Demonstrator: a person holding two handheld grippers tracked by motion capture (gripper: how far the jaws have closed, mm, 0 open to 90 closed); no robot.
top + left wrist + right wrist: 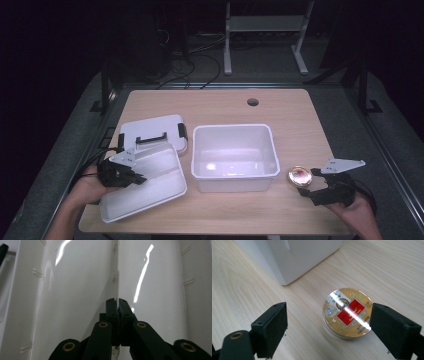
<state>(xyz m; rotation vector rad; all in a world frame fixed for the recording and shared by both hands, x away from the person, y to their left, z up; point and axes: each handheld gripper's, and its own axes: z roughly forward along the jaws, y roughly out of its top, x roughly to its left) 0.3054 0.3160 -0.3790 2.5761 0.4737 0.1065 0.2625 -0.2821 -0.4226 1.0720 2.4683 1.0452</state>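
Right gripper view: the round tin (347, 312) is seen flat on the table (249, 285) between the spread jaws of the right gripper (342, 332), nearer one jaw. The left gripper (117, 308) is clamped on the tray's divider (117, 277).

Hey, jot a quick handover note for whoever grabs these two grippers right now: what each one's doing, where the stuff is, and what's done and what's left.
Left gripper: shut on the centre divider of the white tray, front-left.
Right gripper: open, jaws either side of the gold round tin, not gripping.
The tin lies flat on the table, right of the empty white bin. The lid lies behind the tray.
Done: nothing binned. Left: probably close on the tin.
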